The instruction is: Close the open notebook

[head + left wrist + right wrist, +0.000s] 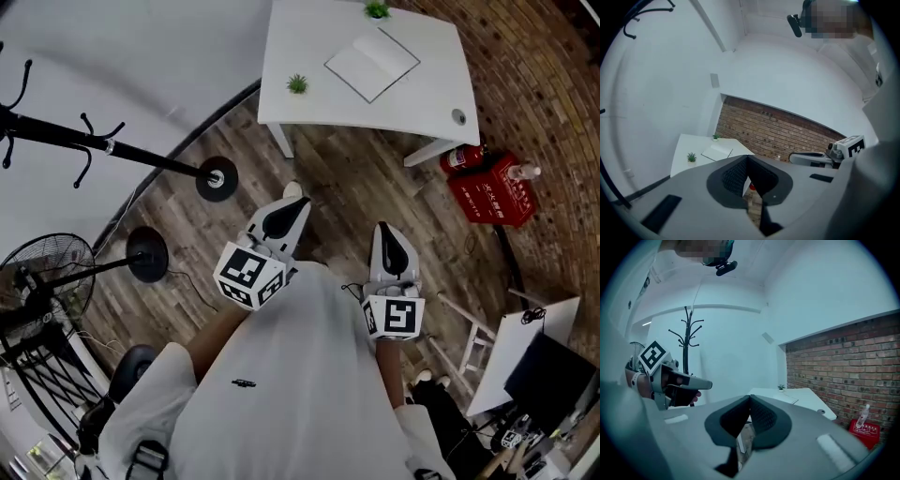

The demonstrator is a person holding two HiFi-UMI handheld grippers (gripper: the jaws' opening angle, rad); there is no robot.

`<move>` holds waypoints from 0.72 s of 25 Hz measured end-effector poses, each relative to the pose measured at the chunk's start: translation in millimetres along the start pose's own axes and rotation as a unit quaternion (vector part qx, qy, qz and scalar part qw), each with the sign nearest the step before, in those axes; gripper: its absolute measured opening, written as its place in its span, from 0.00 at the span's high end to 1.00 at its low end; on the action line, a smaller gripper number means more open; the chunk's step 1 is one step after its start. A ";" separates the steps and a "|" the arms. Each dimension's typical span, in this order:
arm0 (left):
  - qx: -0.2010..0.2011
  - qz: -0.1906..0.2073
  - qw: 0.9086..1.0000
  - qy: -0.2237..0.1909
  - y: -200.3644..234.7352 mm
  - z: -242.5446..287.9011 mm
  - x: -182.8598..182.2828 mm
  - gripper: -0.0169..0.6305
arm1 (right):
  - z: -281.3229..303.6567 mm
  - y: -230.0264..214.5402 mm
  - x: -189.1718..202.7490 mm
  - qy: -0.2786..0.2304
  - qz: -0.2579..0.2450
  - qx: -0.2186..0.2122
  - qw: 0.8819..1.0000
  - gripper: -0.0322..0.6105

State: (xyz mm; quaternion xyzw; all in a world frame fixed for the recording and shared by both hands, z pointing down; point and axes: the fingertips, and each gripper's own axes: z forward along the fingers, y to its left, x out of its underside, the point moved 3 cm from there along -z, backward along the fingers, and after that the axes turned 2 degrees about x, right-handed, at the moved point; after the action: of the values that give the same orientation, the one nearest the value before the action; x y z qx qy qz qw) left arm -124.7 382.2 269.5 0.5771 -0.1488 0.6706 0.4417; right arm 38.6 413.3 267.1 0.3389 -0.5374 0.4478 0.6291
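Two hand-held grippers are held out ahead of a person in a white shirt [300, 394] in the head view. The left hand-held gripper [289, 208] and the right hand-held gripper [386, 236] both point across a wood-plank floor [356, 187] toward a white bench [300, 37]. The open notebook [372, 64] lies flat on the bench with its pages up, between two small potted plants [297, 84], and well apart from both tools. A black coat stand [112, 145] and a floor fan [42, 272] stand at left. A red fire-extinguisher box [492, 187] sits right of the bench.

In the left gripper view, the left hand-held gripper's jaws are pressed together with nothing between them. Beyond and left of the tips stands the bench, carrying the notebook and both plants in front of a brick wall [778, 131]. The right hand-held gripper, with its marker cube [851, 145], shows at right.

In the right gripper view, the right hand-held gripper's jaws likewise meet on nothing. The bench stands ahead, right of the tips, and the notebook shows only as a thin pale shape on its top. At left, a hand holds the left hand-held gripper in front of the coat stand. A clear bottle [866, 412] stands on the red box, low at right.
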 end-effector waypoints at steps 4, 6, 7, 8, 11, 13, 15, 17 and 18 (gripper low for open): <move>0.005 -0.011 1.000 0.000 50.3 30.9 -27.6 0.97 | 62.7 0.7 -15.8 0.010 -0.005 -0.001 1.000 0.93; 0.010 -0.014 1.000 -0.002 75.5 46.2 -44.3 0.97 | 94.0 1.2 -25.2 0.016 -0.005 0.001 1.000 0.93; 0.013 -0.013 1.000 -0.002 88.3 53.6 -53.0 0.97 | 109.5 1.5 -30.9 0.017 -0.007 0.002 1.000 0.93; 0.016 -0.013 1.000 -0.003 101.1 60.9 -61.6 0.97 | 124.9 1.2 -36.7 0.018 -0.009 0.003 1.000 0.93; 0.022 -0.016 1.000 -0.008 137.3 80.1 -85.0 0.97 | 167.8 -4.0 -49.8 0.020 -0.013 0.013 1.000 0.93; 0.029 -0.024 0.999 -0.009 158.4 91.1 -97.2 0.97 | 193.1 -7.7 -58.9 0.022 -0.015 0.024 0.999 0.93; 0.040 -0.029 0.999 -0.008 178.7 102.3 -108.2 0.97 | 218.4 -9.6 -69.8 0.022 -0.020 0.032 0.999 0.93; 0.050 -0.027 0.998 -0.008 197.6 113.5 -119.4 0.97 | 243.2 -10.3 -79.1 0.021 -0.025 0.035 0.999 0.93; 0.055 -0.026 0.998 -0.008 205.8 118.8 -124.2 0.97 | 253.6 -10.9 -82.0 0.021 -0.024 0.038 0.999 0.93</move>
State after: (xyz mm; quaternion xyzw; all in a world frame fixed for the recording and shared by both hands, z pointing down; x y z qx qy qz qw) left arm -212.6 129.3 255.2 0.6096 -0.1007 0.6614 0.4252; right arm -47.6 162.7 236.2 0.3659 -0.4983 0.4597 0.6376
